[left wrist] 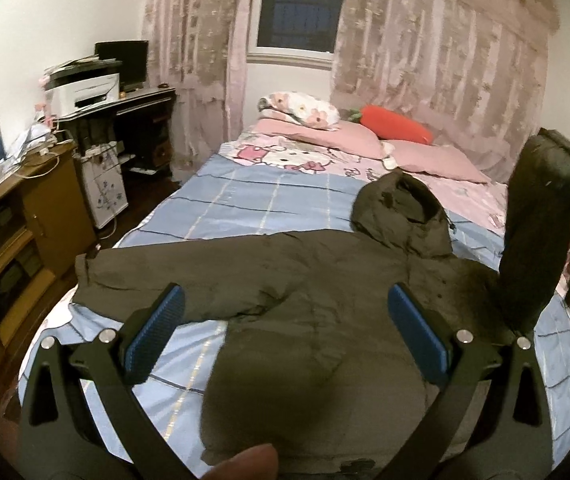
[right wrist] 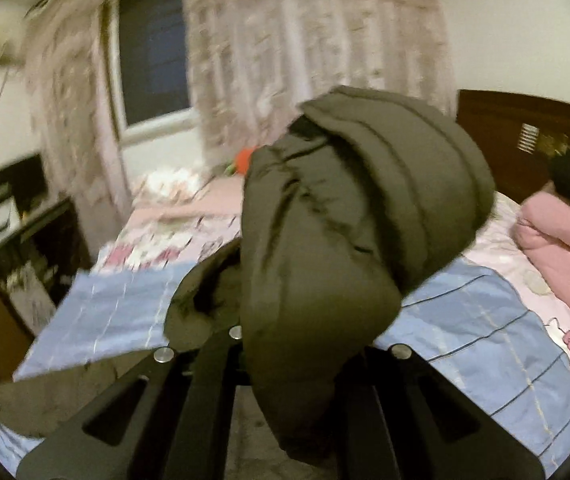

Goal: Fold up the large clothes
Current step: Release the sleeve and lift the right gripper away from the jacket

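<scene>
A large dark olive hooded jacket [left wrist: 309, 312] lies back-up on the bed, hood [left wrist: 401, 216] toward the pillows, left sleeve [left wrist: 133, 280] spread out flat. My left gripper [left wrist: 285, 332] is open and empty above the jacket's body, blue pads [left wrist: 157, 332] wide apart. My right gripper [right wrist: 297, 360] is shut on the jacket's right sleeve [right wrist: 345, 220] and holds it lifted above the bed; the sleeve hides its fingertips. In the left wrist view the raised sleeve [left wrist: 533, 232] stands at the right edge.
The bed has a blue checked sheet [left wrist: 245, 204], pink pillows [left wrist: 325, 136] and a red carrot cushion [left wrist: 397, 122] at the head. A wooden desk [left wrist: 25, 216] and a printer [left wrist: 85, 90] stand left of the bed. A pink quilt [right wrist: 557, 240] lies right.
</scene>
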Demonstrator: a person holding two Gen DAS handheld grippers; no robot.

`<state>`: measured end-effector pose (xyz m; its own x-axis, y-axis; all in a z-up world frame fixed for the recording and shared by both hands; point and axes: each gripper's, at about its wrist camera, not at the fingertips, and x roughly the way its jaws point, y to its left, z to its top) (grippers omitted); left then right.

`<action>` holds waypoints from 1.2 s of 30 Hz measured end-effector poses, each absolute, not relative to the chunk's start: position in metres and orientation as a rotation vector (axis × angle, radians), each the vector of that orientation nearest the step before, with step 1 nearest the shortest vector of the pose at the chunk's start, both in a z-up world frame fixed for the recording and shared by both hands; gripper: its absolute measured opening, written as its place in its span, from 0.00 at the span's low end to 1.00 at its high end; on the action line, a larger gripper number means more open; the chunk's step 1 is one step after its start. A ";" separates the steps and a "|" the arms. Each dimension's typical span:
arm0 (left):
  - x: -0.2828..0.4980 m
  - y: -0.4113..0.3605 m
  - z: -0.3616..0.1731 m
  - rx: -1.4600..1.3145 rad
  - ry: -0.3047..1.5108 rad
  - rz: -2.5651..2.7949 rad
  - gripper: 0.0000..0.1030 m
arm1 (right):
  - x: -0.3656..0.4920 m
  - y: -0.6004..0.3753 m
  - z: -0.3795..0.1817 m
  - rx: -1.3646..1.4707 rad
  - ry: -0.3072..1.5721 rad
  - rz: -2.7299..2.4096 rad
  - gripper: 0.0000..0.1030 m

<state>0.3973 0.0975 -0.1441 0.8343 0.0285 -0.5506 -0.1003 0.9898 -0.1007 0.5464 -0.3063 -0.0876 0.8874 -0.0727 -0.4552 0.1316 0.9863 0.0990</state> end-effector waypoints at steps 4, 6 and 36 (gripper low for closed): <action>0.397 0.115 -0.140 -0.150 0.578 0.084 0.98 | 0.561 -0.246 -0.132 0.029 0.526 -0.104 0.04; 0.398 0.122 -0.141 -0.164 0.585 0.088 0.98 | 0.570 -0.218 -0.162 -0.026 0.555 -0.110 0.04; 0.404 0.142 -0.141 -0.276 0.638 0.013 0.98 | 0.430 -0.131 -0.214 0.139 0.573 0.349 0.99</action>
